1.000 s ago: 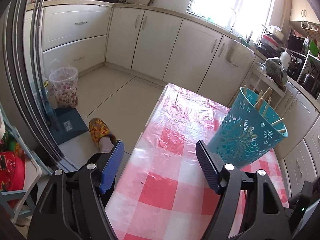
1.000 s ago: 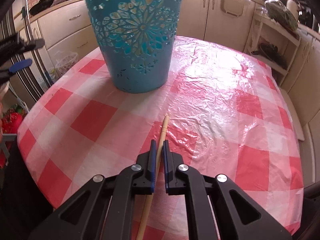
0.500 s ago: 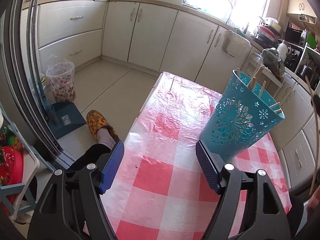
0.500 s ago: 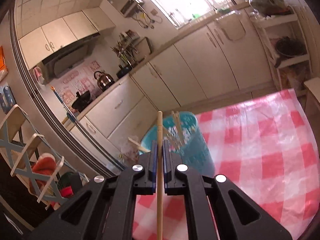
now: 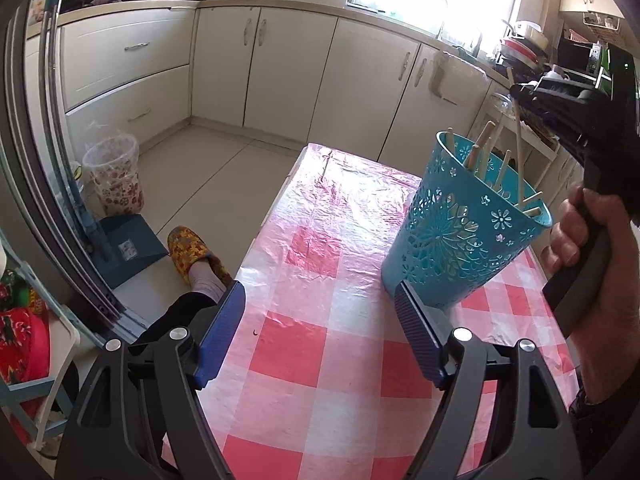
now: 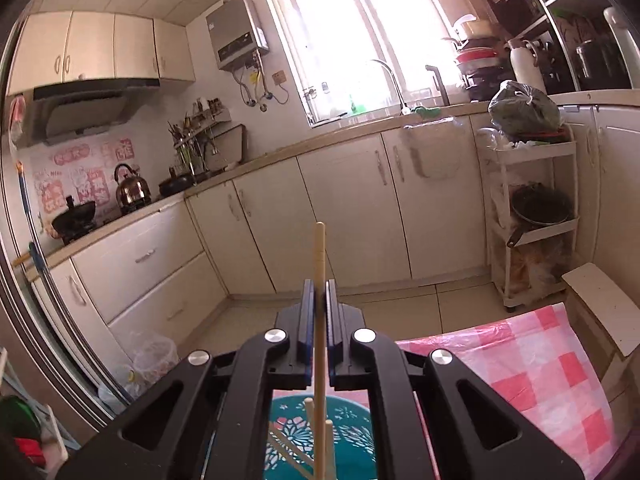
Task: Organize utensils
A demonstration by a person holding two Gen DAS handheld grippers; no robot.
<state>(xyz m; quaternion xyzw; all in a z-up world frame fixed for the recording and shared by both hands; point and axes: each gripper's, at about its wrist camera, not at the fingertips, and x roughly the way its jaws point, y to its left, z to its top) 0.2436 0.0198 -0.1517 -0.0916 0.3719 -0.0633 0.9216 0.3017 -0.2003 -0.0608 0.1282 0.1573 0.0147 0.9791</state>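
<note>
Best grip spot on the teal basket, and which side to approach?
Low on the teal basket, near its base: it tapers, so the span is narrowest there. Come in level from the near side; stored chopsticks and the right claw with its chopstick crowd the open top.

Bench (image 5: 320, 360) lies bare across the centre and lower frame of the left view: you can pass freely there. At right, the blue holder (image 5: 464, 232) blocks the way. Its mouth is crowded with leaning chopsticks (image 5: 480, 148); little open room between them.
</note>
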